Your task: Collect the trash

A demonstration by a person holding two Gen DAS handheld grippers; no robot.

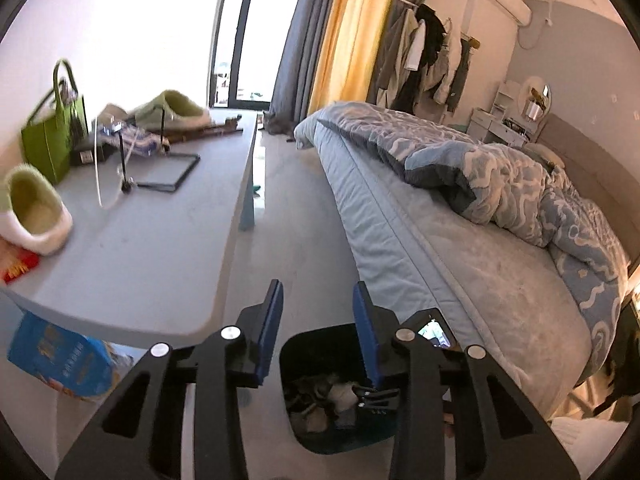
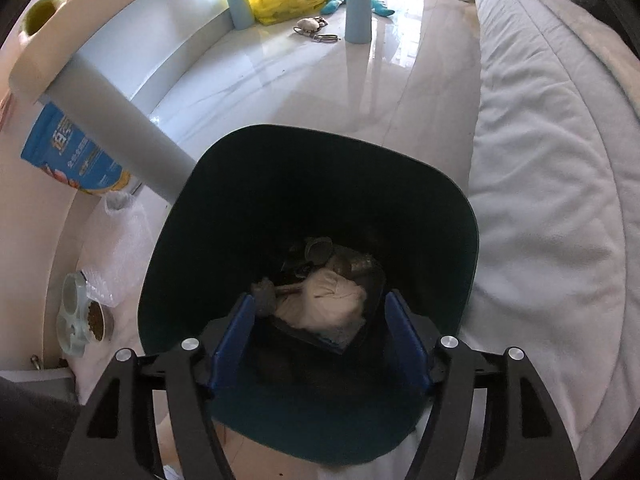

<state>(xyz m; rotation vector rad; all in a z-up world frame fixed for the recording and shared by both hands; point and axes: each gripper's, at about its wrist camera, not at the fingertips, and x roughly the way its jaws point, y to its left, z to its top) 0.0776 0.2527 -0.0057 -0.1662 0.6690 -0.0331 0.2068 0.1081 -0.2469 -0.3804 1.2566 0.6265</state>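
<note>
A dark green trash bin (image 2: pixel 280 180) stands on the floor between the table and the bed. It holds a crumpled whitish wad (image 2: pixel 324 300) on top of darker scraps. My right gripper (image 2: pixel 320 296) points down into the bin's mouth. It is open, its blue pads wide apart, and the wad lies loose below them. In the left wrist view my left gripper (image 1: pixel 318 286) hangs above the same bin (image 1: pixel 304 344). Its jaws are partly apart with nothing between them. The right gripper (image 1: pixel 372 396) shows black inside the bin, over the trash (image 1: pixel 320 396).
A grey table (image 1: pixel 160 240) on the left carries green slippers (image 1: pixel 36 216), a green bag (image 1: pixel 52 140) and a red packet (image 1: pixel 18 268). A blue pouch (image 2: pixel 68 152) and a pet bowl (image 2: pixel 80 316) lie under it. The bed (image 1: pixel 460 280) runs along the right.
</note>
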